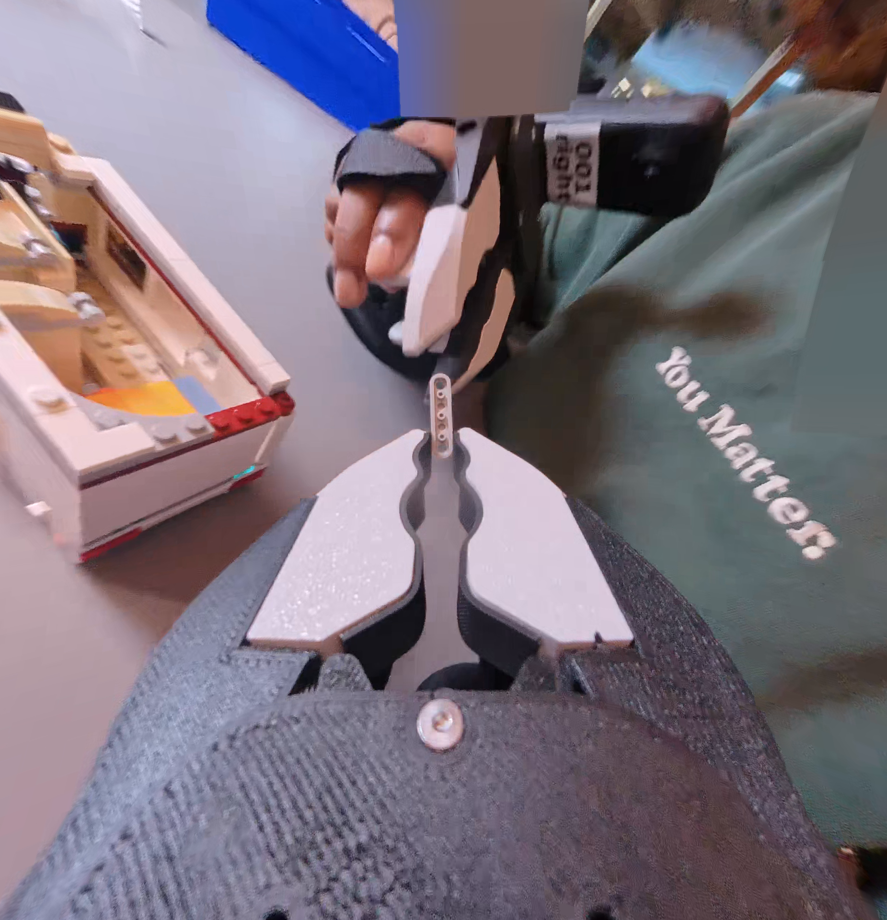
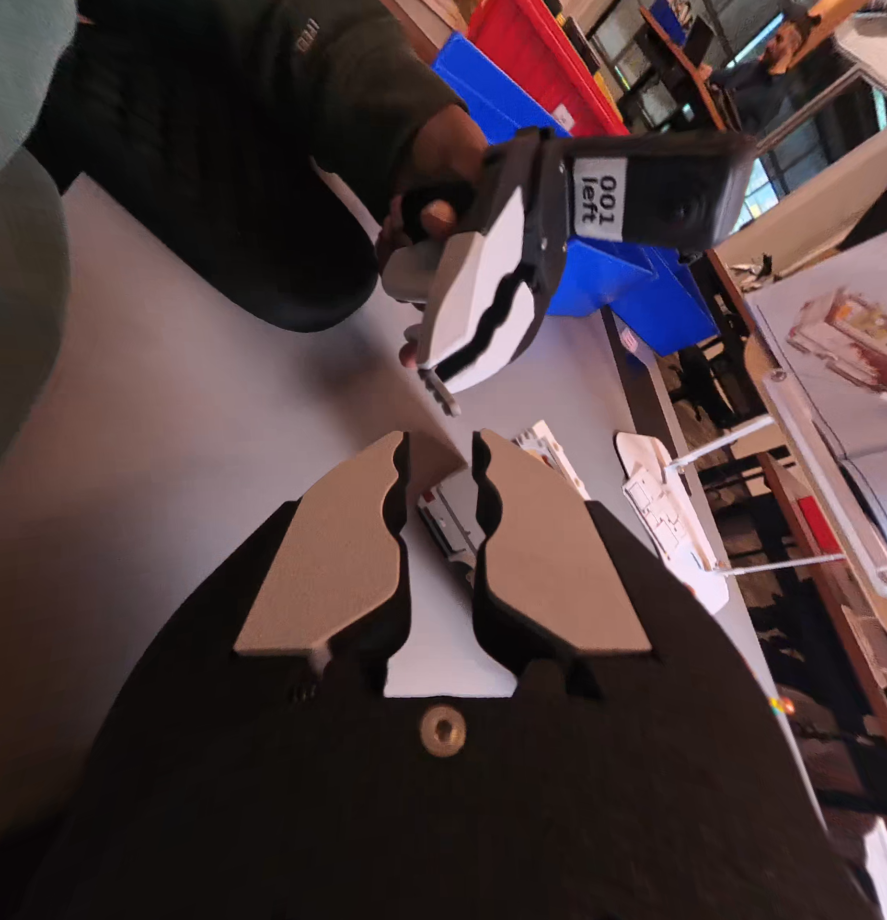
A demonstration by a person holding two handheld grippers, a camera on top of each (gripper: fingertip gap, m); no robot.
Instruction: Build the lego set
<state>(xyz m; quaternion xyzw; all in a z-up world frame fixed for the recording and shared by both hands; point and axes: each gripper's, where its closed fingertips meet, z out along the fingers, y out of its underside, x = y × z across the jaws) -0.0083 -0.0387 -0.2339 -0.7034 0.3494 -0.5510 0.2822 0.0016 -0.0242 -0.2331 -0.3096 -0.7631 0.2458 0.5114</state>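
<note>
With its fingertips pinching one end of a small pale-grey plastic beam with a row of holes [image 1: 440, 420], the left tongs [image 1: 441, 440] hold the piece end-out, probably so its free length stays reachable. Facing them just beyond the beam's tip, the right tongs [image 2: 440, 438] are spread on nothing, tilted above the grey tabletop [image 1: 262, 209]. A white and tan brick-built model with a red corner [image 1: 132, 378] sits off to the left.

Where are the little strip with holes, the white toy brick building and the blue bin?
Strip with holes [image 1: 440, 415], left wrist view: its middle, beyond the tongs' tips.
White toy brick building [image 1: 147, 463], left wrist view: white side wall.
Blue bin [image 2: 625, 288], right wrist view: its side.
</note>
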